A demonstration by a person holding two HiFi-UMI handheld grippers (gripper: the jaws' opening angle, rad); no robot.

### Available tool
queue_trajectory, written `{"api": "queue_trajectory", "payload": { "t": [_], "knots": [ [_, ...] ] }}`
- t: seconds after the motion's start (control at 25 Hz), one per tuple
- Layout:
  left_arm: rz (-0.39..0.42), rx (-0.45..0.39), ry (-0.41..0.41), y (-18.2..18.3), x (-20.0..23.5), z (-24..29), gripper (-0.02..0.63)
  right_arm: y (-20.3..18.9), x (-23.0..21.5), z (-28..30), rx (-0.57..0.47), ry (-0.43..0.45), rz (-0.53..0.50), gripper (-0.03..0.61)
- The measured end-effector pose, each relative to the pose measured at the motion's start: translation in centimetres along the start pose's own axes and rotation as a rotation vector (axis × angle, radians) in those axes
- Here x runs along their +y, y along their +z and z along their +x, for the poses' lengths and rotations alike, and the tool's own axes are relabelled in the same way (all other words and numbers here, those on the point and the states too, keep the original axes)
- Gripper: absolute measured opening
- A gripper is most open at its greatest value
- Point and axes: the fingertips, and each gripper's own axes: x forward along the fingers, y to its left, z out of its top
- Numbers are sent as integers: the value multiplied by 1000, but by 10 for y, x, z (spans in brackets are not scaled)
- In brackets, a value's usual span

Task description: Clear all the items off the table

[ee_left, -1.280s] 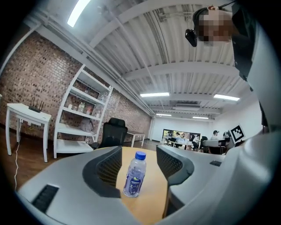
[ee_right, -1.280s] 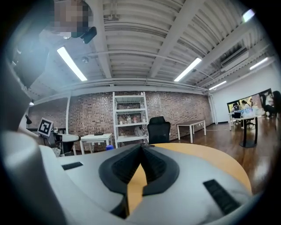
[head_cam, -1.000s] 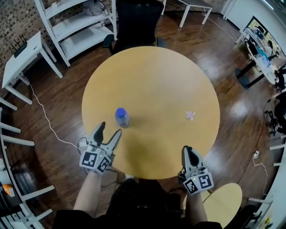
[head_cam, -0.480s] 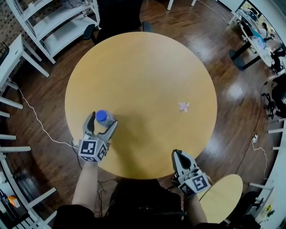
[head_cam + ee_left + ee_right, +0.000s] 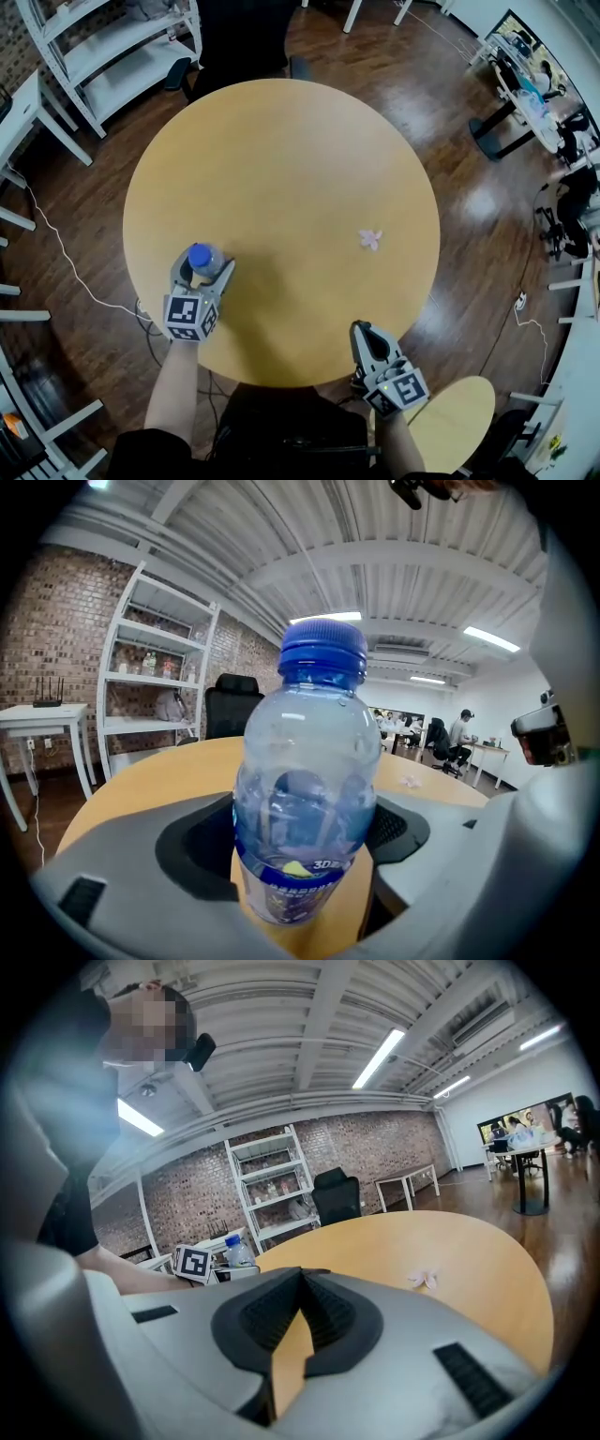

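A clear plastic bottle (image 5: 202, 257) with a blue cap stands upright near the left edge of the round wooden table (image 5: 281, 159). My left gripper (image 5: 203, 264) has its jaws on either side of the bottle (image 5: 305, 808) and they are closing; the pads sit close to its sides, and I see no squeeze on it. A small crumpled pink-white scrap (image 5: 370, 239) lies right of the table's centre. My right gripper (image 5: 366, 330) hovers at the near table edge, shut and empty, its tips meeting (image 5: 300, 1274).
A black office chair (image 5: 239, 37) stands behind the table and white shelving (image 5: 103, 47) at the back left. A small round wooden seat (image 5: 459, 412) sits near my right side. A cable (image 5: 66, 272) runs over the floor at left.
My left gripper has moved forward from short of the bottle until its jaws flank it. The right gripper has stayed at the near edge.
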Motion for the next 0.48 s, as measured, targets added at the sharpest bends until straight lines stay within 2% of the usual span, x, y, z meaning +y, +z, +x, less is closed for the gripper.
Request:
{"api": "queue_trajectory", "payload": {
  "t": [0.16, 0.28, 0.48],
  "knots": [
    [-15, -9, -35, 2, -5, -13, 374, 2, 5, -2, 2, 7, -48, 3],
    [-28, -57, -42, 20, -8, -27, 374, 12, 14, -1, 6, 25, -97, 3],
    [-11, -112, -74, 55, -16, -52, 374, 41, 32, -3, -45, 41, -106, 3]
  ]
}}
